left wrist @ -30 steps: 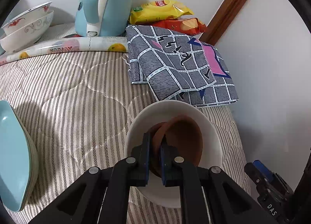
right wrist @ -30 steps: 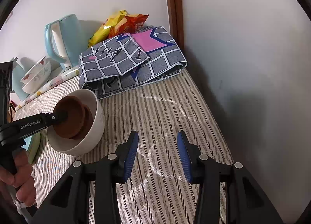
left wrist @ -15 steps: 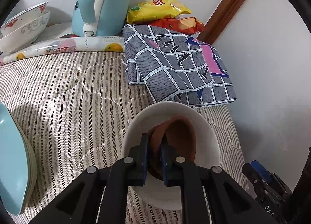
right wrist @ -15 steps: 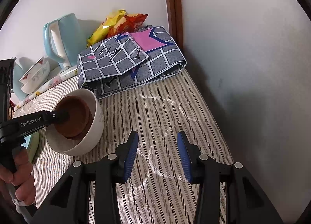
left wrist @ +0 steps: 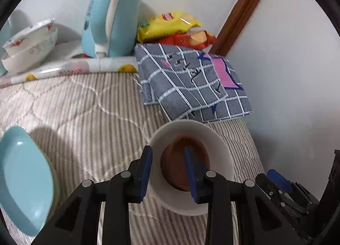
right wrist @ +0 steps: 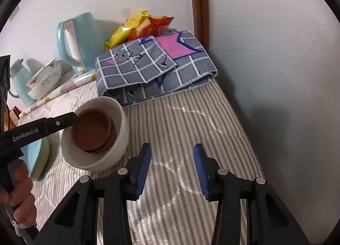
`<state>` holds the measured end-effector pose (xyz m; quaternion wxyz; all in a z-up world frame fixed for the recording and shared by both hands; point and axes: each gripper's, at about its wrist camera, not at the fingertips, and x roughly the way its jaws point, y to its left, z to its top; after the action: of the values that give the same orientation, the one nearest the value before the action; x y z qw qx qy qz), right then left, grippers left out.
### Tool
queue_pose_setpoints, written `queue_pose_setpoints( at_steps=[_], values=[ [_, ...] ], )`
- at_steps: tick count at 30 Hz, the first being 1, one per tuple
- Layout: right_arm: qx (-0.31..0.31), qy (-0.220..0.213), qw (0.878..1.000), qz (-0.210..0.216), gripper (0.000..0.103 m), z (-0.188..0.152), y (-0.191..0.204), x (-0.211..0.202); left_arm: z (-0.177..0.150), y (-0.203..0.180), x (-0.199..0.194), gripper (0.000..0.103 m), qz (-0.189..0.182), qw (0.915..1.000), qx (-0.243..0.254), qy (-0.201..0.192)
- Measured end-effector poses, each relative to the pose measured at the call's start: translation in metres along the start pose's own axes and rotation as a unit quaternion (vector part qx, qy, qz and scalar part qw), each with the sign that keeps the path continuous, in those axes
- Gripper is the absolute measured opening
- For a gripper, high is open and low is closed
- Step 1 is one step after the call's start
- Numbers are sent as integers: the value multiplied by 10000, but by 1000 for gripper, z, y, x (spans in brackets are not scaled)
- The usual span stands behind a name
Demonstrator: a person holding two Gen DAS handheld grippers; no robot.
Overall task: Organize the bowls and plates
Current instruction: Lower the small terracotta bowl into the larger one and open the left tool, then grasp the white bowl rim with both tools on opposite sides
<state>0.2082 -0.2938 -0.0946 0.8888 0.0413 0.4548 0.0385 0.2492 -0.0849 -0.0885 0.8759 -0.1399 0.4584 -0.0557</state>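
A white bowl [left wrist: 216, 145] sits on the striped cloth and holds small brown bowls [left wrist: 178, 168], nested. It also shows in the right wrist view [right wrist: 119, 138] with the brown bowls [right wrist: 91, 128] inside. My left gripper [left wrist: 167, 172] is open over the white bowl's near rim, its fingers on either side of the brown bowls and holding nothing. My right gripper [right wrist: 172, 170] is open and empty over the cloth, right of the white bowl. A light blue plate [left wrist: 23, 179] lies at the left. Two stacked patterned bowls [left wrist: 29, 47] stand at the back left.
A light blue kettle [left wrist: 110, 15] stands at the back by the wall. Snack bags [left wrist: 170, 26] and a folded grey checked cloth [left wrist: 191, 87] fill the back right corner. A wall [right wrist: 276, 74] runs along the table's right edge. A rolled printed sheet [left wrist: 70, 68] lies before the kettle.
My left gripper has opened and let go of the brown bowl, which now rests in the white bowl. The left view has pulled back a little. My right gripper stays open in place.
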Motion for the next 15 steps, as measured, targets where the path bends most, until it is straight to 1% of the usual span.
queue_pose_setpoints(
  at_steps=[1, 4, 7, 11, 15],
  values=[
    [-22, -23, 10000, 34, 41, 2, 3, -1, 1, 1, -3, 29, 64, 10000, 25, -36],
    [-53, -86, 9999, 135, 41, 7, 11, -1, 2, 7, -8, 29, 88, 9999, -16, -54],
    [-80, -83, 9996, 271, 41, 13, 20, 0, 2, 16, -8, 29, 177, 9998, -122, 5],
    [-178, 2, 9990, 412, 41, 18, 33, 4, -2, 24, -5, 29, 139, 9994, -266, 143],
    [-257, 133, 9985, 468, 40, 20, 44, 12, -5, 26, -3, 29, 123, 9993, -313, 190]
  ],
)
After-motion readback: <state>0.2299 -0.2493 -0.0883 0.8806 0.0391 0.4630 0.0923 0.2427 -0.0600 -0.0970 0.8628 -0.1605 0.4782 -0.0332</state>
